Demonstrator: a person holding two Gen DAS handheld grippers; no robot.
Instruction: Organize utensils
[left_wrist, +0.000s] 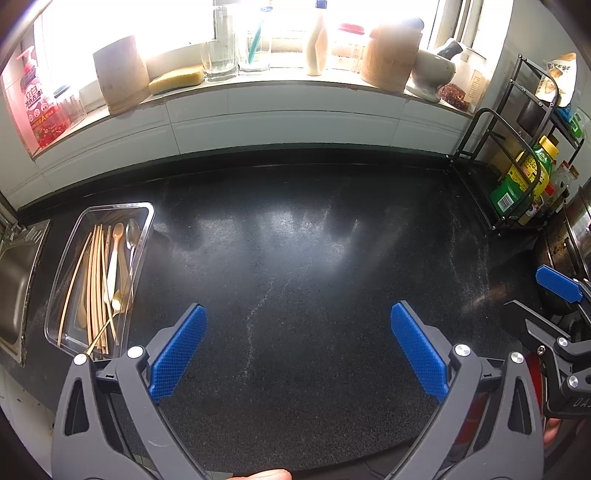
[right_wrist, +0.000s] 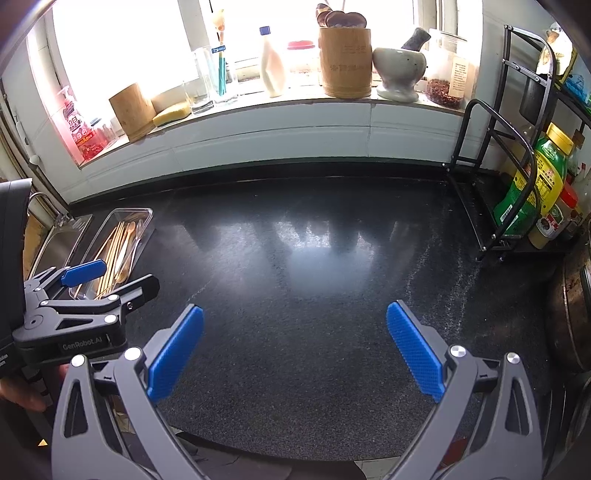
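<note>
Left wrist view: left claw (left_wrist: 298, 347) spread, holding nothing, over the counter (left_wrist: 295, 240); utensil tray (left_wrist: 146, 225) ahead-left. Right claw (right_wrist: 295, 347) likewise spread.

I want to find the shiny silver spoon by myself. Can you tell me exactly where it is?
Find the steel sink at the counter's left end; beside it sits a clear plastic tray. The silver spoon lies along the tray's right side, bowl toward the window. It is the only grey metal piece; its neighbours are pale wood or gold.
</note>
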